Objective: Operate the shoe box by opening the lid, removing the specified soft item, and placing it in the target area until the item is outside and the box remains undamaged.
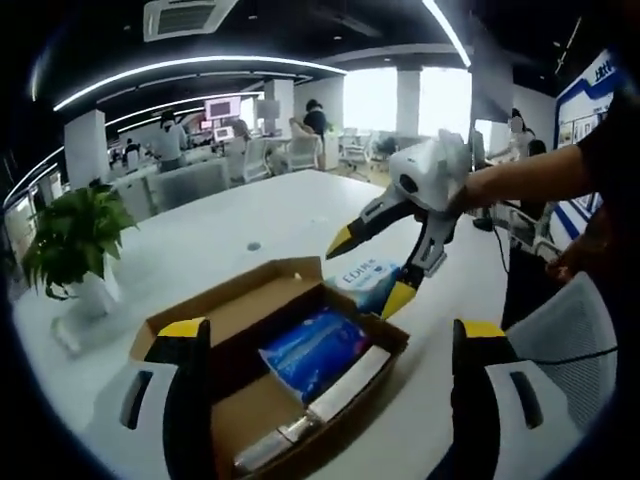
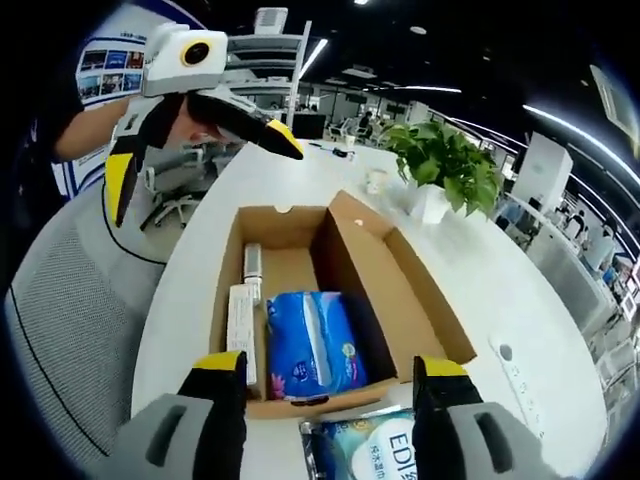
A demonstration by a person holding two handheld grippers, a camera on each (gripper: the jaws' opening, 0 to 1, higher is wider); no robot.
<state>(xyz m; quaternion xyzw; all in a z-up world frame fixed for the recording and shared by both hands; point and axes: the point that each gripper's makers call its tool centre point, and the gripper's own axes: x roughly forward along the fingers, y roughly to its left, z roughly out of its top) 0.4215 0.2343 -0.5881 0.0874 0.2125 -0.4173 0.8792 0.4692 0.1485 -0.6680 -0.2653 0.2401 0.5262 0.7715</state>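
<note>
Tissues [image 2: 308, 345] lie boxed beyond right tool [image 2: 330, 375].

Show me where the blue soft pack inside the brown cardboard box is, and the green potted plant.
Blue soft pack [image 2: 308, 345], right gripper view, middle of its wrapper.
Brown cardboard box [image 2: 405, 285], right gripper view, opened lid flap.
Green potted plant [image 1: 72, 235], left gripper view, its leaves.

Brown cardboard box [image 2: 400, 290]; blue tissue pack [image 2: 305, 345] inside, flower print; white table [image 1: 250, 225]; green plant [image 2: 445, 160]; yellow-tipped jaws.
</note>
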